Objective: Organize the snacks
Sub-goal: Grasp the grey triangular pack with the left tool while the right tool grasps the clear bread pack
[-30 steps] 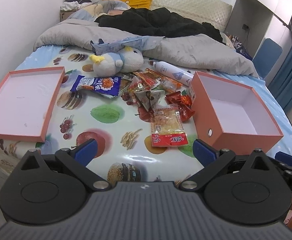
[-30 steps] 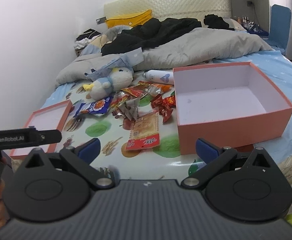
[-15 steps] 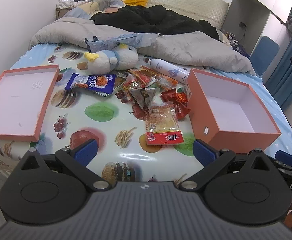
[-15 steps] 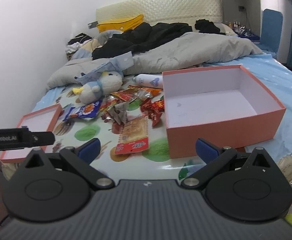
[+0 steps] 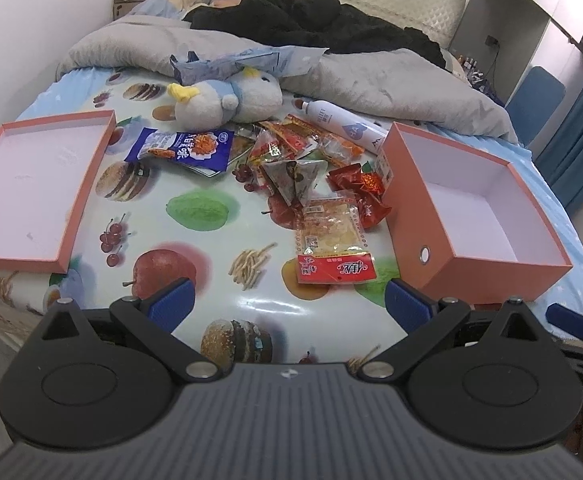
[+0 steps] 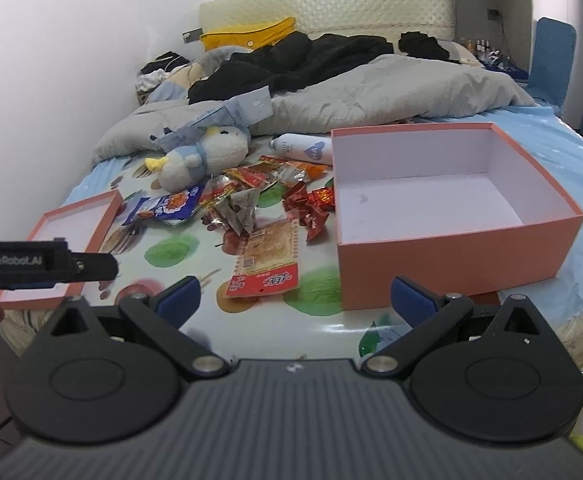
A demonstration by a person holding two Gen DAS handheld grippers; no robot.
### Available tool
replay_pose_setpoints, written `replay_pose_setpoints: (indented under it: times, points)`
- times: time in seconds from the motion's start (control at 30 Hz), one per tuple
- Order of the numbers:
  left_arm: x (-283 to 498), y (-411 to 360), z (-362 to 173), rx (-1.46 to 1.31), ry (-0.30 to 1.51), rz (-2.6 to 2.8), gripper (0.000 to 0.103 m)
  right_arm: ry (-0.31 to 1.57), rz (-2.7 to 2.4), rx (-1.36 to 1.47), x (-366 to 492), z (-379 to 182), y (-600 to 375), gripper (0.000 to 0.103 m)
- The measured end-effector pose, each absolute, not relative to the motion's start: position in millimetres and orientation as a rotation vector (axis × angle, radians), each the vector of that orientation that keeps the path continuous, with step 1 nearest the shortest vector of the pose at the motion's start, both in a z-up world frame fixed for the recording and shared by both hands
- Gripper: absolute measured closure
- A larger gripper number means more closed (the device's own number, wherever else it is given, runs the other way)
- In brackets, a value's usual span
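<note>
Both grippers, left point(image 5: 287, 300) and right point(image 6: 295, 300), have eased back from the snacks point(image 5: 311, 168) (jaws spread, empty), box point(image 6: 471, 256) alongside.

I am looking into a home bedroom. A bed with a cream quilted padded headboard point(image 6: 323, 4) fills the view, its crumpled grey duvet point(image 5: 379, 76) pushed back under a heap of black clothing point(image 5: 311, 20). A yellow pillow point(image 6: 251, 34) leans at the head, and a blue-and-white plush bird toy point(image 5: 231, 96) lies on the glossy food-print cloth point(image 5: 195, 212).
</note>
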State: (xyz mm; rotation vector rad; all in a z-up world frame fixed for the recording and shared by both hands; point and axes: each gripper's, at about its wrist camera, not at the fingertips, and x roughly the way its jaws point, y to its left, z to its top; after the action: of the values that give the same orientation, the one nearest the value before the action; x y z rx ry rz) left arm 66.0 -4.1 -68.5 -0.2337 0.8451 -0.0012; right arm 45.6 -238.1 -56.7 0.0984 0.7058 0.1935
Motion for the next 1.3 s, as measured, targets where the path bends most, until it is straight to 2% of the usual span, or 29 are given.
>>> replay_pose_setpoints:
  times: [0.4, 0.77, 0.97, 1.07, 1.3]
  points:
    - [108.5, 7.9, -73.3, -0.264, 0.845, -0.038, 0.001, 0.73, 0.217, 0.1, 78.8, -69.1, -219.4, 0.0]
    - [150.9, 31.2, -110.5, -0.256, 0.909, -0.029, 0.001, 0.758, 0.264, 0.071, 108.8, -90.9, -195.9, 0.0]
    - [186.2, 51.0, -126.2, -0.272, 0.889, -0.007, 0.002, 0.788, 0.315, 0.036, 126.6, -112.7, -179.2, 0.004]
    - [203.2, 56.2, -131.5, -0.29, 0.869, -0.022, 0.002, 0.793, 0.342, -0.006, 138.4, -124.3, -166.9, 0.01]
    - [247.8, 50.0, -151.5, -0.29, 0.877, -0.088, 0.011, 0.832, 0.365, -0.044, 171.5, -152.2, -146.8, 0.015]
